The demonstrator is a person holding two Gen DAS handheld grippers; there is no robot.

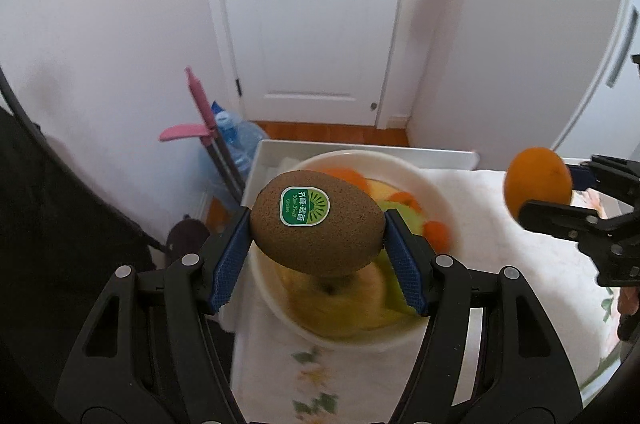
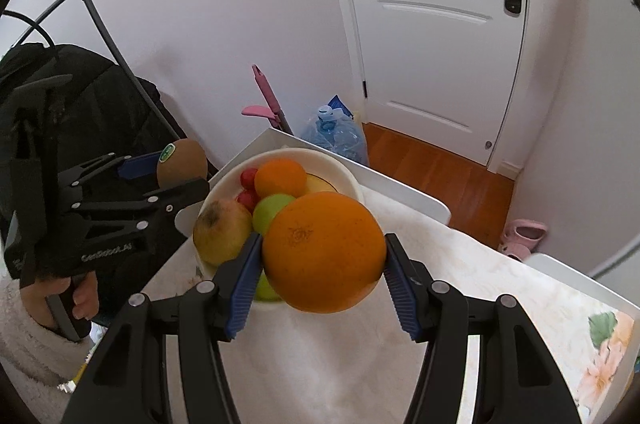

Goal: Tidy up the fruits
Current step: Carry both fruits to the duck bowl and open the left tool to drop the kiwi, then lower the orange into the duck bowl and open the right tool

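- Left gripper (image 1: 318,236): blue-padded fingers (image 1: 228,264) pinching a kiwi (image 1: 318,228) from both sides, green sticker facing up.
- Kiwi held up in the air, right above the near rim of the white bowl (image 1: 432,183), not touching the fruit underneath.
- From the right wrist view, same kiwi (image 2: 182,159) out to the left of the bowl (image 2: 348,179), clamped in that gripper (image 2: 176,167), bare hand (image 2: 80,294) wrapped round the handle below.
- Right gripper (image 2: 322,256): fingers (image 2: 242,284) squeezing a big orange (image 2: 322,252), one pad on each side, navel turned toward the lens.
- Orange held in the air at the near edge of the bowl, partly blocking the view into it.
- From the left wrist view, that orange (image 1: 538,183) off to the right of the bowl, over the counter (image 1: 500,264), gripped in the other gripper (image 1: 552,195).
- In the bowl: a smaller orange (image 2: 280,177), a yellowish apple (image 2: 222,236), a green fruit (image 2: 272,209), a couple of small red ones (image 2: 248,177).
- Bowl sitting on a white floral cloth (image 2: 480,284) covering the counter.
- Background: white door (image 1: 316,15), blue water jug (image 1: 240,143), pink-handled mop (image 1: 200,103).
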